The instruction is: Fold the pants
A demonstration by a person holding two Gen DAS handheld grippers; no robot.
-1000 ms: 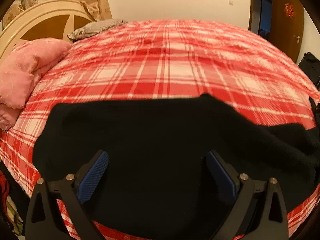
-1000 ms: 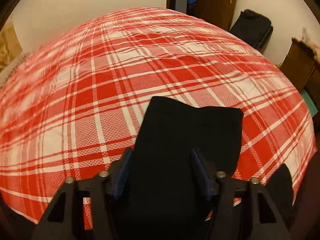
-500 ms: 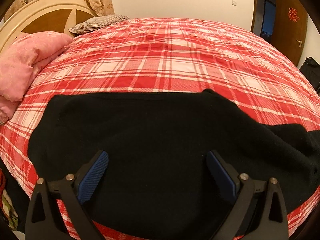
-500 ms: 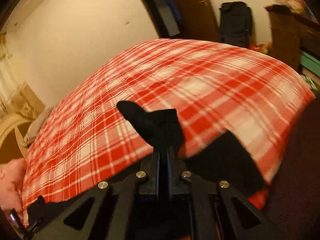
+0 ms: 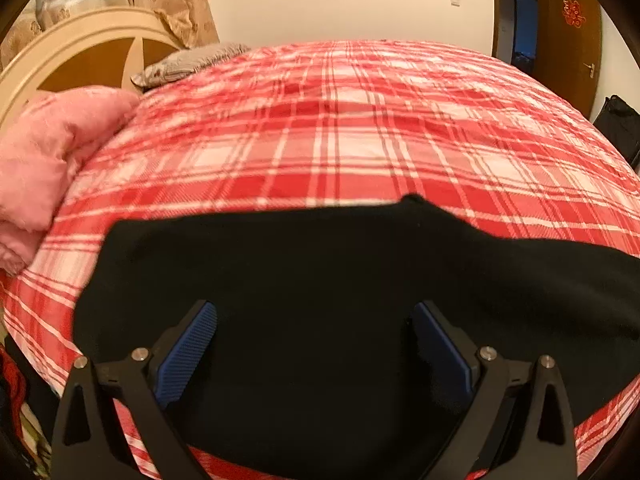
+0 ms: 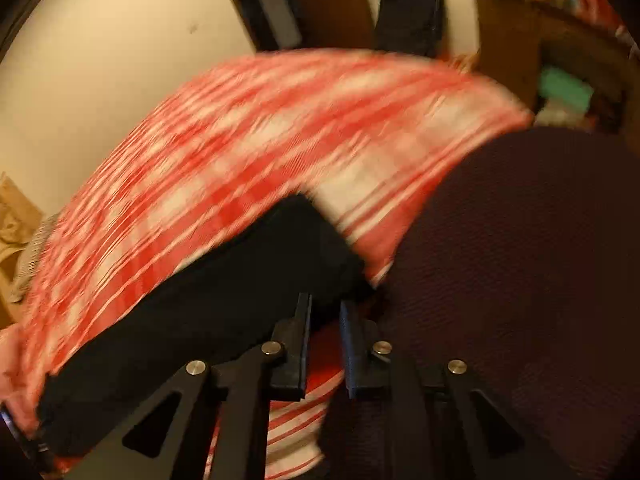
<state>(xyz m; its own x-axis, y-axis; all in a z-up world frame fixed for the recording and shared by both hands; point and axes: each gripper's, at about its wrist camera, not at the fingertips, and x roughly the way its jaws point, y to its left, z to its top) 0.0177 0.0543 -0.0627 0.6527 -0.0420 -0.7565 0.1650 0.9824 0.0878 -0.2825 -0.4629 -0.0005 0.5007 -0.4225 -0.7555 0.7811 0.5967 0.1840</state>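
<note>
Black pants (image 5: 320,280) lie spread across the near part of a red plaid bed (image 5: 360,140). My left gripper (image 5: 314,320) hovers just over them, open wide, blue pads (image 5: 188,352) on either side of the cloth and nothing between them. The right wrist view is blurred by motion. There the pants (image 6: 200,320) form a dark band from the lower left to the centre. My right gripper (image 6: 325,340) sits at their right end, its jaws a narrow gap apart, with only plaid sheet showing in the gap.
A pink quilt (image 5: 48,152), a grey pillow (image 5: 188,64) and a rounded headboard (image 5: 80,52) lie far left. A brown door (image 5: 568,32) and a black bag (image 5: 616,120) stand right. Dark maroon fabric (image 6: 520,280) fills the right wrist view's right side, close to the lens.
The right gripper shut on the pants' leg end, lifted it and swung left; now its jaws have parted and the cloth lies outside them. The left gripper stayed open, barely shifting.
</note>
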